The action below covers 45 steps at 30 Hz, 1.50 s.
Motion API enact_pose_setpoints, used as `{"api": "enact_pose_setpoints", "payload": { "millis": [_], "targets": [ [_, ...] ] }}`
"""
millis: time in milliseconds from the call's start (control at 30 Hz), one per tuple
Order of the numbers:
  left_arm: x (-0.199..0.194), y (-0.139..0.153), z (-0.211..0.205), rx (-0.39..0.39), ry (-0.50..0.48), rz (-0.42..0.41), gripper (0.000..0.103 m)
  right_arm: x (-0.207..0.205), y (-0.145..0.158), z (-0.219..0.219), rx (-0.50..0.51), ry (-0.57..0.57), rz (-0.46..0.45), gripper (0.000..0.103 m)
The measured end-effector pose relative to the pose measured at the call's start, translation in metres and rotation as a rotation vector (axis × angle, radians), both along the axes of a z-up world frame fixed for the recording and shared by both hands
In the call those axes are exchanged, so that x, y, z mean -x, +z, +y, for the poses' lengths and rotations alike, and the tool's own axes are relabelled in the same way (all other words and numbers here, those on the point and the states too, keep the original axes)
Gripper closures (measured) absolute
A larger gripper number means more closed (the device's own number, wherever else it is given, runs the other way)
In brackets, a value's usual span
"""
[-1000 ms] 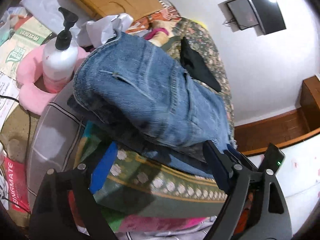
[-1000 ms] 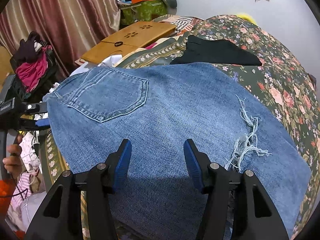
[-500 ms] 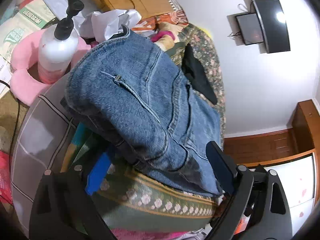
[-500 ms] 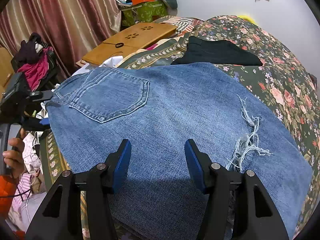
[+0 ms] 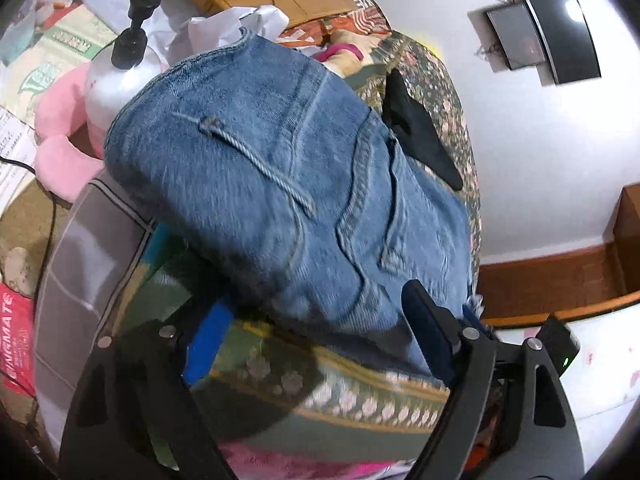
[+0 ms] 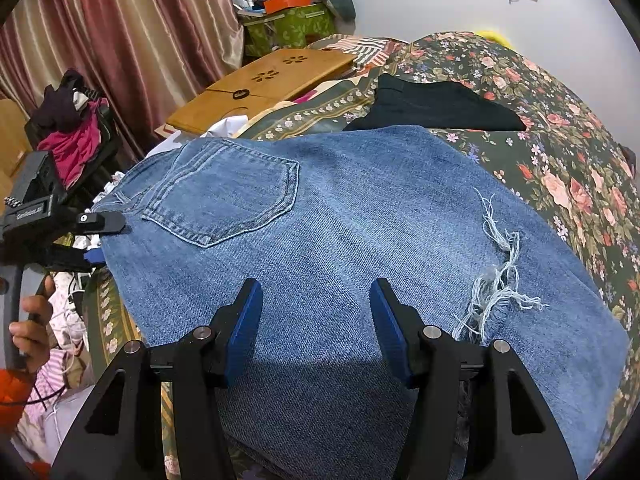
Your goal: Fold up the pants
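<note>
Both wrist cameras are looking steeply down between their own tongs, very close. The left is facing the jeans [image 5: 280, 184] waistband end-on; the right is facing across their back pocket. Both are sharing the jeans, floral bed [image 6: 560, 128] and black garment [image 6: 436, 108].

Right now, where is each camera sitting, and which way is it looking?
Left wrist: sits on the left gripper, looks along the jeans from their waistband end toward the wall; only its own fingers show.
Right wrist: sits on the right gripper above the jeans, looks across them toward the curtain; its fingers, the left gripper and a hand show.
Both see the jeans, black garment and wooden tray.
</note>
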State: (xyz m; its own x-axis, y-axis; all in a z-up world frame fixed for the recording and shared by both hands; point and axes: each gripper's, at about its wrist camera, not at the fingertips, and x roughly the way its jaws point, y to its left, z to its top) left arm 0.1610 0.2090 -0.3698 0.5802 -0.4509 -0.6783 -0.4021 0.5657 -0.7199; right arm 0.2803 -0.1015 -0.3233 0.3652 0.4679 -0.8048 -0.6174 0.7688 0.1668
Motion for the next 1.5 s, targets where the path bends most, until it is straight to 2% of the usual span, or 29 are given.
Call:
{"api": "enact_pose_setpoints", "payload": {
  "millis": [33,133,267,400,500,767,900,1033,1267,1367,1500],
  "targets": [
    [-0.002,-0.001,0.002,0.004,0.013,0.002,0.024,0.000,0.000,0.000,0.000,-0.001,0.000,0.049],
    [-0.014,-0.001,0.007,-0.028,0.052,0.035,0.050,0.001,0.000,0.000,-0.005,0.002,0.001,0.049],
    [-0.023,0.009,-0.002,-0.138,0.048,0.044,0.066,0.000,-0.001,0.001,-0.015,0.004,0.006,0.049],
    [-0.026,0.038,-0.025,-0.370,0.001,0.017,0.073,0.000,0.000,-0.002,-0.015,0.002,0.008,0.049],
    [-0.026,0.061,-0.037,-0.484,-0.026,-0.025,0.080,0.001,0.004,-0.009,-0.029,-0.010,0.023,0.049],
    [-0.035,0.144,-0.083,-0.692,-0.087,-0.213,0.083,0.010,0.043,-0.073,-0.132,-0.144,-0.043,0.049],
    [-0.038,0.184,-0.108,-0.686,-0.119,-0.317,0.084,0.015,0.052,-0.118,-0.132,-0.244,-0.080,0.049],
    [-0.050,0.214,-0.143,-0.696,-0.182,-0.402,0.087,0.016,0.045,-0.167,-0.133,-0.355,-0.068,0.049],
    [-0.069,0.235,-0.203,-0.734,-0.296,-0.442,0.089,0.028,0.011,-0.232,-0.110,-0.506,0.001,0.049],
    [-0.076,0.243,-0.229,-0.738,-0.351,-0.461,0.090,0.030,-0.007,-0.252,-0.136,-0.553,0.042,0.049],
    [-0.085,0.252,-0.266,-0.756,-0.413,-0.481,0.090,0.033,-0.021,-0.261,-0.199,-0.561,0.065,0.049]
  ]
}}
